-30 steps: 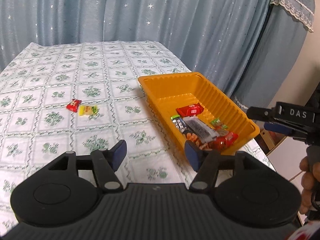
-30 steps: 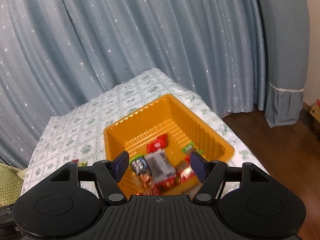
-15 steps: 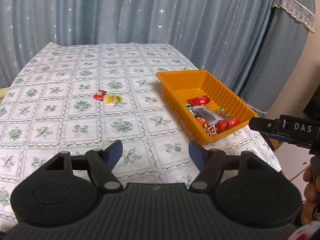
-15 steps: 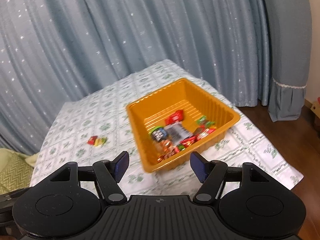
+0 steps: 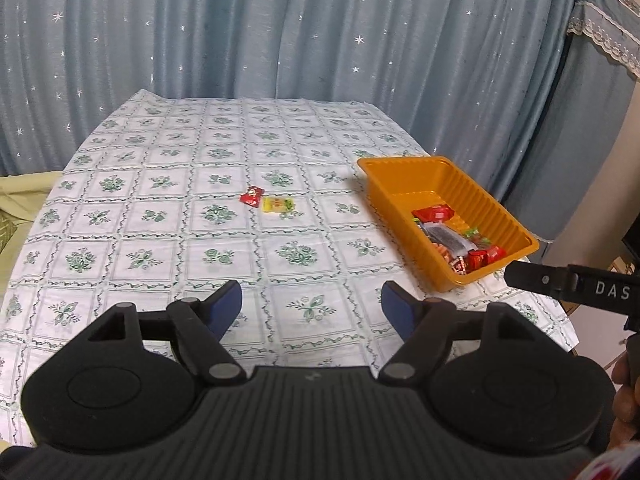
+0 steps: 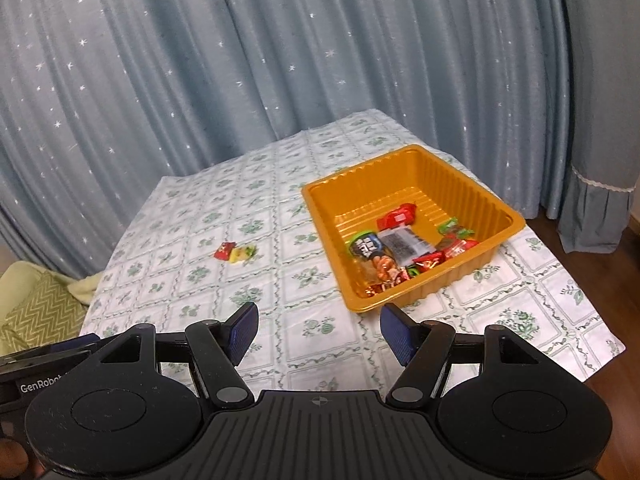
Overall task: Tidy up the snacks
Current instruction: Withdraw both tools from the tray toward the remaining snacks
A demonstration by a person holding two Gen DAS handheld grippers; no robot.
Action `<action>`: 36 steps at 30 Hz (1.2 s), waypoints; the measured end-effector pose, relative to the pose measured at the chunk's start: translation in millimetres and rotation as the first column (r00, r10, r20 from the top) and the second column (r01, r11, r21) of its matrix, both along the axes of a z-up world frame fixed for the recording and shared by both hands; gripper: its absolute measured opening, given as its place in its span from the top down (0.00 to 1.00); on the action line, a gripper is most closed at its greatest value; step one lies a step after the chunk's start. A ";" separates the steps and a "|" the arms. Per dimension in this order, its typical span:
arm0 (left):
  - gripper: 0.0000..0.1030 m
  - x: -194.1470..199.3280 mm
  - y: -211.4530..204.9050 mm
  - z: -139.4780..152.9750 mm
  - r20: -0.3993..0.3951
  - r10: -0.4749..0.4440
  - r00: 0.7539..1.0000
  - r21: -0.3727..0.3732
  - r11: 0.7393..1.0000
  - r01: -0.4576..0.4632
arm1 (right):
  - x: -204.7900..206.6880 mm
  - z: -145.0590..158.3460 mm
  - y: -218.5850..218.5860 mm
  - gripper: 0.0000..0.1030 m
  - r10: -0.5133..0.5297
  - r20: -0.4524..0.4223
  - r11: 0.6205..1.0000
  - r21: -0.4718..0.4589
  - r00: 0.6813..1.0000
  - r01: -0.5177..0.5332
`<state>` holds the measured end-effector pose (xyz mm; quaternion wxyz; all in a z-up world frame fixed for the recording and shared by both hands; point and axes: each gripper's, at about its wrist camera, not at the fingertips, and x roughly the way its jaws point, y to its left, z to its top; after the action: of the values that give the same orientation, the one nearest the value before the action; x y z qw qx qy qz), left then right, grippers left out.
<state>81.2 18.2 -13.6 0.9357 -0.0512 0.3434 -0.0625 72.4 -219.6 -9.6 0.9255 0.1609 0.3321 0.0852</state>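
Backing off the tray [image 5: 478, 188]: both your grippers [image 5: 311, 306] [image 6: 318, 328] sit higher, jaws apart, empty; red candy [image 5: 251, 195], yellow candy [image 5: 278, 204] remain on table [image 5: 160, 232].

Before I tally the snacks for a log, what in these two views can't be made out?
- Print on the red packet and yellow packet on the tablecloth: too small in the left wrist view, blurred in the right.
- Snacks at the near end of the orange tray: overlapping, partly hidden by its wall, so no exact count.
- Right gripper in the left view: cut off by the frame edge.
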 end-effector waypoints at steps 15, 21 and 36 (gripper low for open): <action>0.24 10.3 26.0 -9.5 -0.008 0.046 0.999 0.005 0.999 -0.046 | 16.6 -5.9 29.3 0.34 0.083 0.002 0.996 -0.044 0.997 -0.083; 0.23 33.8 46.1 -14.3 -0.006 0.061 0.998 0.018 0.998 -0.061 | 41.7 -8.8 54.4 0.35 0.169 0.034 0.982 -0.092 0.985 -0.165; 0.23 139.8 97.1 -60.9 -0.015 0.068 0.998 0.071 0.995 -0.067 | 167.3 -70.8 125.1 0.35 0.405 0.045 0.888 -0.257 0.913 -0.381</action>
<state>221.0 115.3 -74.5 0.9354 -0.0300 0.3517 -0.0183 239.7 -94.5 -80.4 0.9167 -0.0285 0.3202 0.2372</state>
